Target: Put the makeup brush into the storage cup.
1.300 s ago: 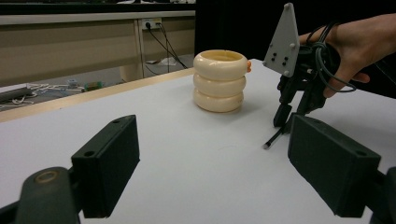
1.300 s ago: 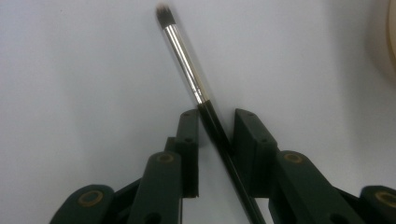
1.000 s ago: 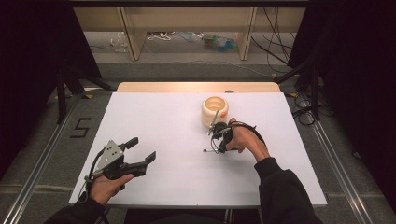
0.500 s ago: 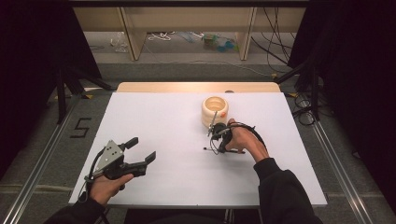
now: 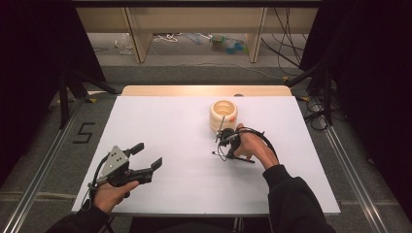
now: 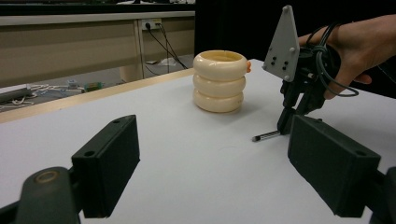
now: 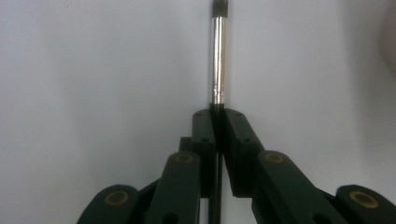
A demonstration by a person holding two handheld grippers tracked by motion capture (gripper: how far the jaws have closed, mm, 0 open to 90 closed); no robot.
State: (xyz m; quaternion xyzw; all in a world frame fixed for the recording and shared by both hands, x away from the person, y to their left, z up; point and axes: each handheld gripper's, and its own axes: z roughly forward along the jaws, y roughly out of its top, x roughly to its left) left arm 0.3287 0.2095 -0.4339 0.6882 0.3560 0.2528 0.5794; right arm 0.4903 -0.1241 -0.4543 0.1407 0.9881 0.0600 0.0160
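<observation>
Right gripper view looks straight along the right gripper (image 7: pixel 218 112), whose two black jaws are pressed together on a thin brush (image 7: pixel 218 60): its dark handle runs down between the pads and its silver metal ferrule sticks out beyond the jaw tips, ending in a dark tip at the top of the picture. The jaws have just been closing, and the brush is now clamped between them, lying low over the white table (image 7: pixel 93 70). In the high view the right gripper (image 5: pixel 224 144) sits right of the table's middle, just in front of a cream ribbed holder (image 5: pixel 223 115) made of three stacked rings, near it but not touching. The brush (image 5: pixel 233 157) lies nearly flat on the white table (image 5: pixel 170 121) under the right hand (image 5: pixel 252 148). The left gripper (image 5: pixel 148 159) hovers near the table's front left, well apart from the holder, its jaws spread wide with nothing between them; the left gripper view shows the cream ribbed holder (image 6: pixel 219 80) upright beyond them.
</observation>
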